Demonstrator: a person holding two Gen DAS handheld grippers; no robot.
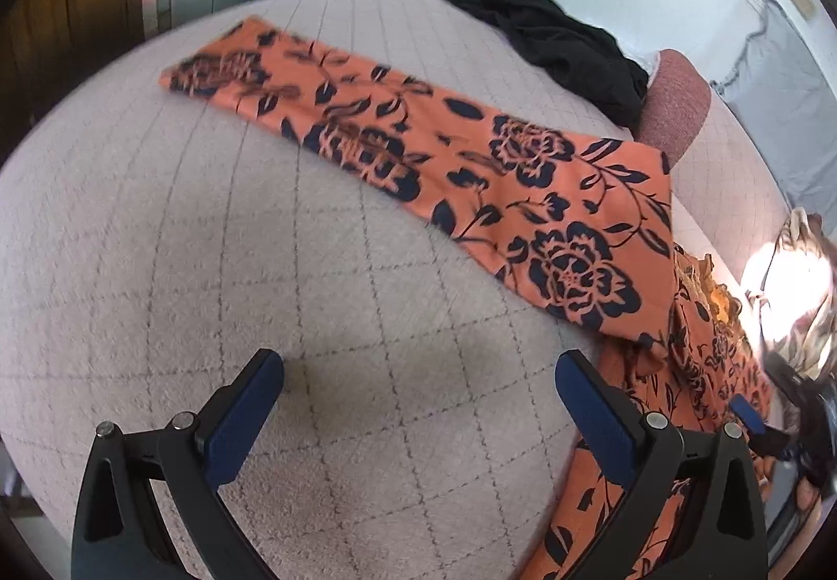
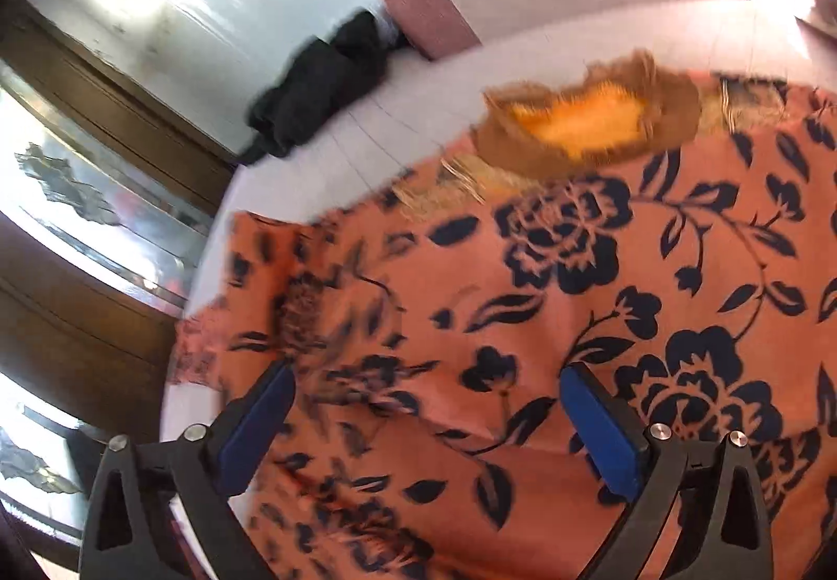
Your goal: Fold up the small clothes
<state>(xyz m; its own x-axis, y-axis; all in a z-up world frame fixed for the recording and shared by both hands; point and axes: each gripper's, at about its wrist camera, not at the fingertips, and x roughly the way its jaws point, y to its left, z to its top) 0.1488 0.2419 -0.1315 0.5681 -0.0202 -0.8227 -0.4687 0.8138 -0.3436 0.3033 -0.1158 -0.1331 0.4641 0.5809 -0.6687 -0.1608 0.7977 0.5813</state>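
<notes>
The orange floral garment [image 1: 523,182] is lying on the quilted grey bed [image 1: 209,240], one long panel stretching flat away from the body, which is probably being laid out for a fold. Dark blue roses and leaves are covering its cloth, and a gold-brown neckline [image 2: 591,120] is showing at the far edge. The left claw [image 1: 418,402] is hovering released over bare bedding; the right claw [image 2: 426,415] is hanging released above the garment, gripping nothing. A black garment [image 1: 549,36] is sitting crumpled beyond.

Orange garment [image 1: 528,193] with navy floral print. Pale grey bedcover [image 1: 209,240] with thin grid lines. Black cloth [image 1: 565,41]; blue gripper pads [image 2: 601,433].
</notes>
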